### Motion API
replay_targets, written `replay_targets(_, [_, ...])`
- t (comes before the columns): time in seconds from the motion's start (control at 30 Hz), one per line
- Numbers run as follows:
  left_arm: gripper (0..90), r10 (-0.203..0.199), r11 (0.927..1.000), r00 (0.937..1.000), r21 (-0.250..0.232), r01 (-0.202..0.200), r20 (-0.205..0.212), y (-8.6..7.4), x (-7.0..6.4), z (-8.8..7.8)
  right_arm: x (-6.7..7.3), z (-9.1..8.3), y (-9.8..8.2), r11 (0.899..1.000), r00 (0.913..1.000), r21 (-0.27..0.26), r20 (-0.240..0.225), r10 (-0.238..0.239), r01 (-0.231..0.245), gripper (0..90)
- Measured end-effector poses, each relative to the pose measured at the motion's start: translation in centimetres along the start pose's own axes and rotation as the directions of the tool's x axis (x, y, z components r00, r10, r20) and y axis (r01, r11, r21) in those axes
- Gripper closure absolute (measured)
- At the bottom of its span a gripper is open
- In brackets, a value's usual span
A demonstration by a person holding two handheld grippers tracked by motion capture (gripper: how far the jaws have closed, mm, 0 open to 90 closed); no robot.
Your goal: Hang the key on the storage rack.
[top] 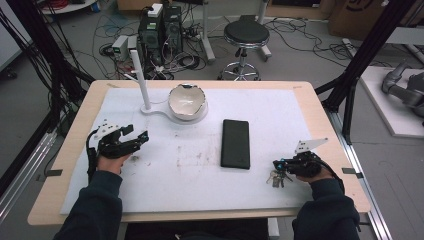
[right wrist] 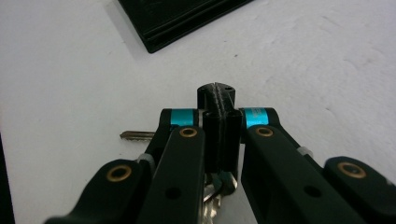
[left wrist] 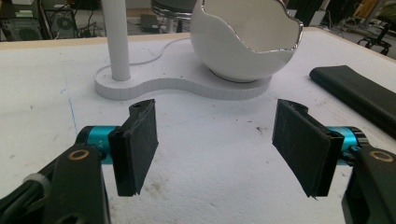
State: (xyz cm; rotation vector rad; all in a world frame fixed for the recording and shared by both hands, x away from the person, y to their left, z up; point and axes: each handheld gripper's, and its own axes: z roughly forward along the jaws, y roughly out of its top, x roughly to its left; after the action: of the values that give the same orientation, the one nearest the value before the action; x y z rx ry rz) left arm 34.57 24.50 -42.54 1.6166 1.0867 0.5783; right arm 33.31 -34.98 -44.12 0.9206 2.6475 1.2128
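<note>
Even, dim overhead light; soft shadows are cast. Glare is seen on the bowl (left wrist: 243, 42) rim; near jaws are blurred.

Left claw (left wrist: 215, 149): black frame, flat black pads (left wrist: 140, 140) with a rough face, turquoise collars behind each pad, brass-ringed pivot holes in the links. White cable tie on one link. Pale three-cornered plate on top, black cable trailing. Right claw (right wrist: 217, 100): same build, turquoise collars carry small print, too fine to read. Both sleeves (top: 95, 200) dark navy, long.
</note>
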Motion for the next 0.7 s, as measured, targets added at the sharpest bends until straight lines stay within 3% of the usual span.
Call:
replay_targets(0.03, [30.9,0.000,1.0000,1.0000,0.000,0.000,0.000,0.0,0.0,0.0,0.0,0.0,0.0,1.000,1.0000,0.000,0.000,0.000,0.000,82.0])
replay_targets(0.07, [30.9,-0.002,1.0000,1.0000,-0.002,0.002,-0.001,0.0,0.1,0.0,-0.2,-0.4,-0.2,0.999,0.9987,0.003,0.034,0.039,-0.039,55.8])
replay_targets(0.1, [30.9,-0.007,1.0000,1.0000,-0.003,0.007,-0.004,0.0,0.1,-0.1,-0.3,-0.7,-0.3,0.998,0.9970,0.009,0.055,0.054,-0.055,47.3])
replay_targets(0.13, [30.9,-0.007,1.0000,1.0000,-0.003,0.007,-0.005,0.0,0.2,-0.1,-0.4,-0.9,-0.5,0.998,0.9961,0.013,0.061,0.063,-0.064,42.2])
replay_targets(0.27, [30.9,-0.005,1.0000,1.0000,0.001,0.005,-0.003,0.0,0.2,-0.2,-0.1,-1.6,-1.5,0.997,0.9969,0.063,0.069,0.037,-0.042,39.4])
replay_targets(0.37, [30.9,-0.010,0.9999,0.9999,0.002,0.010,-0.007,-0.1,0.2,-0.1,0.6,-1.9,-1.9,0.995,0.9988,0.093,0.041,0.026,-0.030,41.4])
replay_targets(0.5, [31.0,-0.002,1.0000,1.0000,0.004,0.002,-0.006,0.0,0.1,-0.1,1.2,-1.9,-2.1,0.994,0.9981,0.106,0.058,-0.019,0.013,49.7])
replay_targets(0.53, [30.9,-0.003,1.0000,1.0000,0.004,0.003,-0.007,0.0,0.0,-0.1,1.2,-2.0,-2.1,0.992,0.9940,0.120,0.095,-0.055,0.043,65.3])
replay_targets(0.57, [31.0,-0.004,1.0000,1.0000,0.004,0.004,-0.008,0.0,0.0,-0.1,1.2,-2.1,-2.1,0.990,0.9903,0.126,0.115,-0.078,0.063,71.1])
replay_targets(0.7, [31.0,-0.002,1.0000,1.0000,0.006,0.002,-0.006,-0.1,0.0,-0.1,1.1,-2.0,-2.1,0.992,0.9883,0.117,0.142,-0.057,0.040,81.8])
